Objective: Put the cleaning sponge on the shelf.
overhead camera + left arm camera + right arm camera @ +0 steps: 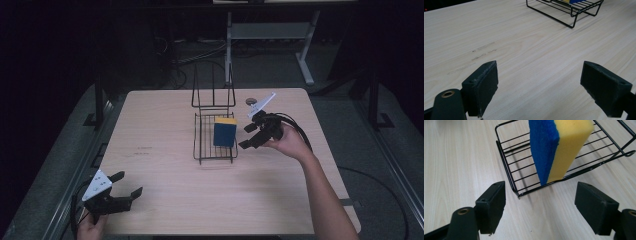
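Both tongs spread wide, empty | sponge upright in wire rack | my right gripper just right of it | left gripper well apart, near-left corner

Through the left gripper view I see my left gripper with its two black jaws spread wide apart, nothing between them, over the pale wooden table. Faint dark smudges mark the wood ahead. Farther off stands a black wire rack.
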`<state>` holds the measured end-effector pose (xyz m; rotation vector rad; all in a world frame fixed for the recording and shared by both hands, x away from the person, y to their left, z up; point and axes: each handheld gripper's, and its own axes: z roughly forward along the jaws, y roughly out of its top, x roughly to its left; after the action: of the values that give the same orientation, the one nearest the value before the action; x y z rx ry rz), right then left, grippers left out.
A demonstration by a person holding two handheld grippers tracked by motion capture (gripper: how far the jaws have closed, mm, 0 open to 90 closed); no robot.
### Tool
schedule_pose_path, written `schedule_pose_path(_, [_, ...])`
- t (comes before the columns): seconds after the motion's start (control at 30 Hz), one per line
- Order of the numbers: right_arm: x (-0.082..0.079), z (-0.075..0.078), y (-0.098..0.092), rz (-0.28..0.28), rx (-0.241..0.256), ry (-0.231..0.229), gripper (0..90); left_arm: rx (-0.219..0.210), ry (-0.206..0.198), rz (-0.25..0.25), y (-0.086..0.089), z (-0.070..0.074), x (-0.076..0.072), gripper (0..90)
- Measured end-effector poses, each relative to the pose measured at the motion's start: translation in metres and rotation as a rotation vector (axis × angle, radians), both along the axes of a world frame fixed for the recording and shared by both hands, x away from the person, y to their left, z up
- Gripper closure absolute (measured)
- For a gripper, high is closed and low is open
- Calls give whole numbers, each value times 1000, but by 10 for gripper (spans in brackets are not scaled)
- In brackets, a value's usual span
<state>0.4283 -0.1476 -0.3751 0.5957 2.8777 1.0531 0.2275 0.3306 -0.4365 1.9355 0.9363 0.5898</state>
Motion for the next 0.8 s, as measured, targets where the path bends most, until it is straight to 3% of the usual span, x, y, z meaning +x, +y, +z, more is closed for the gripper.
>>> schedule_pose_path(0.8, [-20, -9, -20, -22, 7, 18, 238, 1, 2, -4, -2, 0, 0, 141])
